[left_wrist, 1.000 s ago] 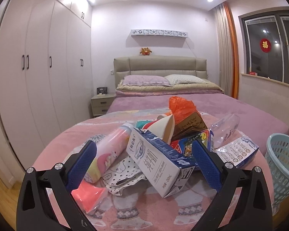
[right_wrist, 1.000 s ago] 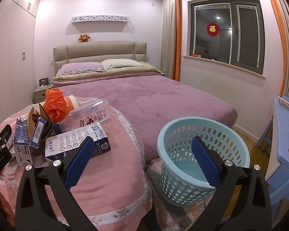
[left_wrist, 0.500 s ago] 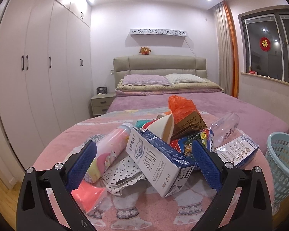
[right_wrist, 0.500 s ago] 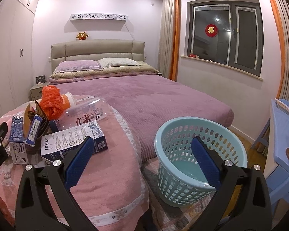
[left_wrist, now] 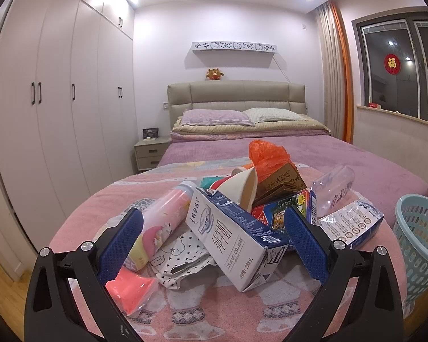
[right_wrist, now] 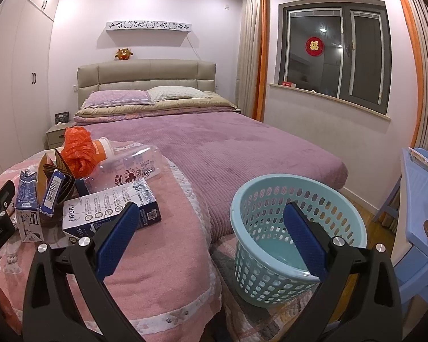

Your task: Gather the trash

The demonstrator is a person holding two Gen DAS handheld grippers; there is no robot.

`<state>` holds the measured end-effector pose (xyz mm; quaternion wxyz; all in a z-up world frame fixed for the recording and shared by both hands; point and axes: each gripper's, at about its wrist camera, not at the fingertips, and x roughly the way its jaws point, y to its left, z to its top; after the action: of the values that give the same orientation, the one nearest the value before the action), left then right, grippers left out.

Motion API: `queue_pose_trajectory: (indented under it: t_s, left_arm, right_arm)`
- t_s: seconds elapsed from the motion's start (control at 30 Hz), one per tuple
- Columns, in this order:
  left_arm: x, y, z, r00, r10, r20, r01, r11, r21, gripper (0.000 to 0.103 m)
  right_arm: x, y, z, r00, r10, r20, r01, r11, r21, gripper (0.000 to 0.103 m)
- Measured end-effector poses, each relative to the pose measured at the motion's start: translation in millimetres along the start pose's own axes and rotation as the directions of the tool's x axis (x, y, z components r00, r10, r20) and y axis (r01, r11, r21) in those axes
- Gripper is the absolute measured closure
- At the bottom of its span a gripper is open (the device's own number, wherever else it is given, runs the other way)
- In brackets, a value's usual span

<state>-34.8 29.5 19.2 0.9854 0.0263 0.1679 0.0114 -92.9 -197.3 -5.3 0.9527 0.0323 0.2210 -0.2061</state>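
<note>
Nearest, the left gripper (left_wrist: 214,242) hangs with its jaws spread wide and empty over the foot of the bed (left_wrist: 356,165), and a milk carton (left_wrist: 231,236) lies tilted between the blue pads. Just left of that carton rest a pink bottle (left_wrist: 162,222) and a pink packet (left_wrist: 129,289); behind it are a paper cup (left_wrist: 246,185), an orange bag (left_wrist: 266,156) and a clear bottle (left_wrist: 332,188). Right of the carton lies a flattened carton (right_wrist: 111,208). The right gripper (right_wrist: 208,236), also spread wide and empty, hangs before a pale blue basket (right_wrist: 296,239) standing on the floor beside the bed.
</note>
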Motion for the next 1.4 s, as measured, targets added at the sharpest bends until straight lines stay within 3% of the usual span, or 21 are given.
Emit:
queue_pose_trajectory:
  t_s: [0.4, 0.6, 0.73, 0.8, 0.87, 0.97, 1.03, 1.17, 1.33, 1.4]
  left_arm:
    - [-14, 5, -3, 1.0, -0.024, 0.008, 0.024, 0.999, -0.025, 0.007]
    - [-32, 38, 2, 0.997, -0.073, -0.031, 0.072, 0.997, -0.029, 0.007]
    - [-23, 75, 8, 0.985, -0.125, -0.115, 0.117, 0.99, -0.076, 0.007]
    - [-14, 91, 13, 0.975, -0.16, -0.155, 0.145, 0.984, -0.105, 0.007]
    - [-2, 108, 19, 0.965, -0.188, -0.184, 0.166, 0.977, -0.131, 0.008]
    - [27, 116, 26, 0.929, -0.247, -0.276, 0.213, 0.966, -0.146, 0.01]
    - [48, 114, 25, 0.901, -0.27, -0.339, 0.235, 0.962, -0.14, 0.017]
    - [88, 111, 18, 0.842, -0.315, -0.437, 0.272, 0.949, -0.16, 0.019]
    - [131, 107, 9, 0.761, -0.359, -0.54, 0.288, 0.933, -0.215, 0.019]
    - [141, 104, 6, 0.744, -0.349, -0.571, 0.282, 0.937, -0.206, 0.019]
  right_arm:
    - [-4, 1, 4, 1.0, -0.02, 0.005, 0.019, 1.0, 0.015, 0.007]
    - [-1, 3, 9, 0.999, 0.049, -0.004, -0.049, 0.998, 0.032, 0.007]
    - [2, 20, 15, 0.995, 0.097, -0.033, -0.098, 0.995, -0.014, 0.007]
    - [0, 29, 19, 0.993, 0.119, -0.028, -0.12, 0.992, -0.034, 0.01]
    - [1, 36, 26, 0.989, 0.143, -0.034, -0.145, 0.989, -0.044, 0.026]
    - [6, 48, 34, 0.982, 0.176, -0.067, -0.18, 0.982, -0.061, 0.052]
    - [9, 57, 37, 0.973, 0.214, -0.091, -0.22, 0.974, -0.058, 0.053]
    - [9, 87, 42, 0.946, 0.304, -0.11, -0.315, 0.944, -0.099, 0.052]
    - [15, 125, 41, 0.888, 0.423, -0.182, -0.446, 0.888, -0.11, 0.04]
    - [18, 137, 40, 0.871, 0.449, -0.2, -0.477, 0.871, -0.12, 0.034]
